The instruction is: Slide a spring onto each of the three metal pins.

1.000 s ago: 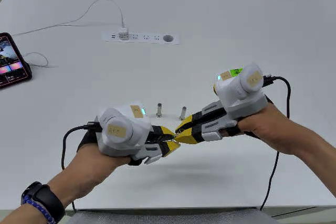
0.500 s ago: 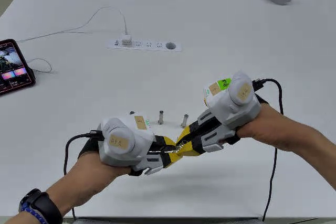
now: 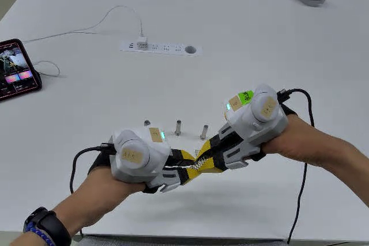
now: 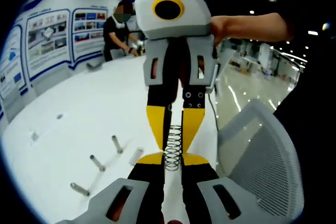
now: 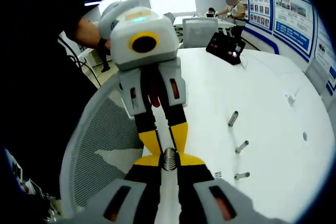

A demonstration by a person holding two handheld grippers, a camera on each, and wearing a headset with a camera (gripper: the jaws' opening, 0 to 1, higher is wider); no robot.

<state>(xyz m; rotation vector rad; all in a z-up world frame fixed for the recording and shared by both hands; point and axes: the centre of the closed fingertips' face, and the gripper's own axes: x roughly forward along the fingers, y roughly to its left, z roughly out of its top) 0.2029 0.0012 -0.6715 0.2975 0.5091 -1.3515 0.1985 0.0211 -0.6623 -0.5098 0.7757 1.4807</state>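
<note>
1. Tip to tip over the near side of the white table: the left gripper and the right gripper meet nose-on, and the spring bridges the two sets of yellow tips.
2. In the left gripper view the spring climbs from that gripper's own tips into the slot between the jaws of the right gripper. Both pairs are pinched in narrow, each gripping the coil.
3. In the right gripper view the spring is seen end-on, clamped at that gripper's own tips. The left gripper faces straight in, its jaws close together on the coil's far part.
4. Just beyond the grippers, the three metal pins stand upright in a row on the table, shafts bare.
5. Further out, a power strip lies mid-table with a plug in it, and a lit tablet sits at the left edge.
</note>
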